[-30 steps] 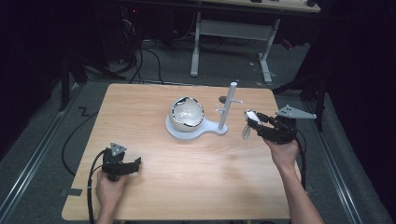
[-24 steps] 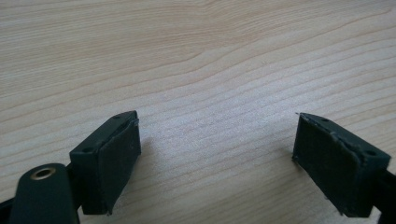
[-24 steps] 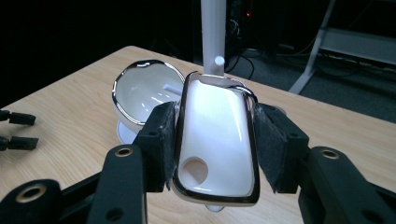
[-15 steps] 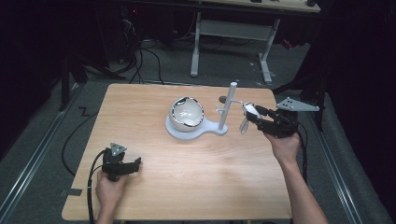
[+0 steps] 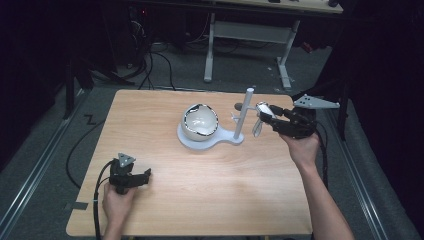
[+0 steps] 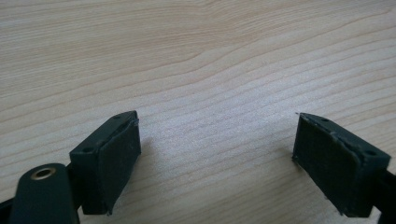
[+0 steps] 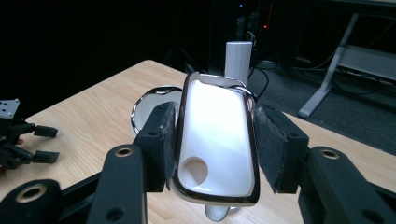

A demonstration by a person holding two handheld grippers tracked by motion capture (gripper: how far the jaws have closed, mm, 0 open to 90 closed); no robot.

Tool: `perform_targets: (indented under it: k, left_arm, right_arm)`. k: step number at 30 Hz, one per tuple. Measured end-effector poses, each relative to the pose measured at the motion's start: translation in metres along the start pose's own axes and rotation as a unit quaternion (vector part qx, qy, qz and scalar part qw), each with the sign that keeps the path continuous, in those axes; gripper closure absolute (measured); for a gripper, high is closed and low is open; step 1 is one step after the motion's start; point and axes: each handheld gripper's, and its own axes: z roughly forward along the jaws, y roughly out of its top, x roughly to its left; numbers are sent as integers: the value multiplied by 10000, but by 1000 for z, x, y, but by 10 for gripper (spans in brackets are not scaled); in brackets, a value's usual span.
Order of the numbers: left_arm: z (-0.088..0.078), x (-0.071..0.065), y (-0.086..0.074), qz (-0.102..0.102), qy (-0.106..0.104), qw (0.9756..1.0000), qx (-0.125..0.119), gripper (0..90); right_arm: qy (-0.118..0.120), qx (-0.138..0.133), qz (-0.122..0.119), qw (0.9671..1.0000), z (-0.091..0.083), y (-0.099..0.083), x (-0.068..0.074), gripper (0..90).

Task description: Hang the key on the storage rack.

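Right gripper (image 7: pixel 212 144) clamped on a white spoon (image 7: pixel 215 140) at frame centre beside the stand (image 5: pixel 242 117), liable to knock its post; left gripper (image 6: pixel 217 163) open, idle.

There is one tabletop (image 5: pixel 210 200). On it sit one white bowl (image 5: pixel 200 121) and one white stand (image 5: pixel 243 117). There are two hand-held grippers and one white spoon (image 7: pixel 215 140).

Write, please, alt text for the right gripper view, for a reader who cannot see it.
The right tool is shut on a white spoon handle with a silver rim, held upright. Behind it stand a white post and a white bowl on a wooden table.
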Motion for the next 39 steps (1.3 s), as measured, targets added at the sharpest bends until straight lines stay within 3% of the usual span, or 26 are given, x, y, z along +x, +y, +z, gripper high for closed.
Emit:
perform_targets:
  k: [30,39]
  left_arm:
    - [0,0,0,-1,0,10000,0,154]
    - [0,0,0,-1,0,10000,0,154]
  right_arm:
    - [-153,42,-8,9999,16,10,-12,509]
    - [-251,151,58,9996,21,2,-16,509]
